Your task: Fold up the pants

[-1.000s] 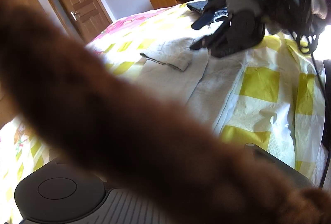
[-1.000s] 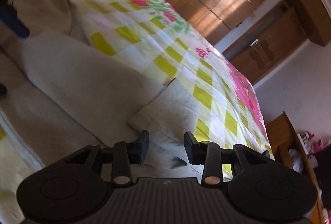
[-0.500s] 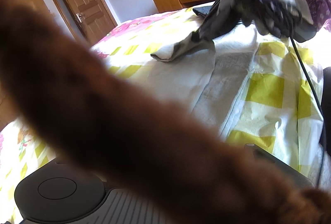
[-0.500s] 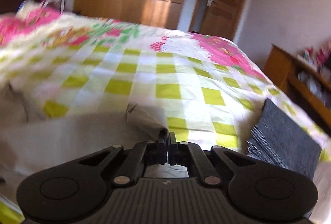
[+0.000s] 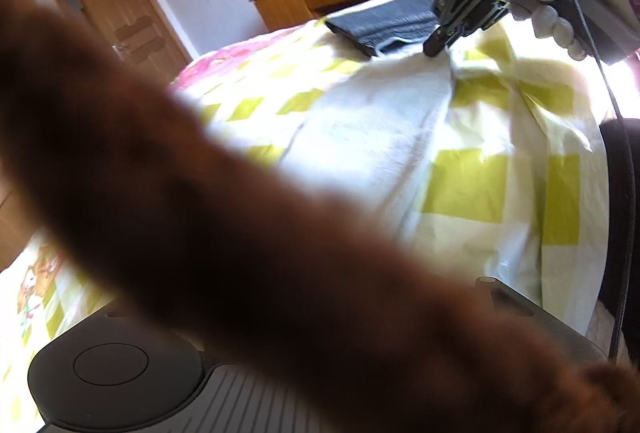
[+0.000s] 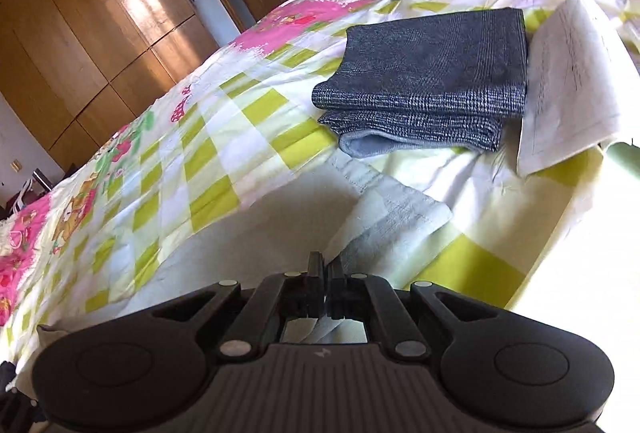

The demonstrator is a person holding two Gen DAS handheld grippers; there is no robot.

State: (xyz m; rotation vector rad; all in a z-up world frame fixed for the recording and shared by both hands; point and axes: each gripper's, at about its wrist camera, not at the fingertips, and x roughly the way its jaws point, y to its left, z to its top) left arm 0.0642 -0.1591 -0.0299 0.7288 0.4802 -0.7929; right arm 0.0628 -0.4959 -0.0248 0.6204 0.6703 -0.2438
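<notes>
The right gripper [image 6: 325,265] pinches the soft, limp pants [image 5: 380,121] at the hem; left fingers hidden.

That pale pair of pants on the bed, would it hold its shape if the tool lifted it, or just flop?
Probably flop: the pale pants already crease and drape where the right tool pinches an edge. They look light, since one small pinch raises the fabric. Likely not slippery; the weave looks coarse, though glare hides detail.
</notes>
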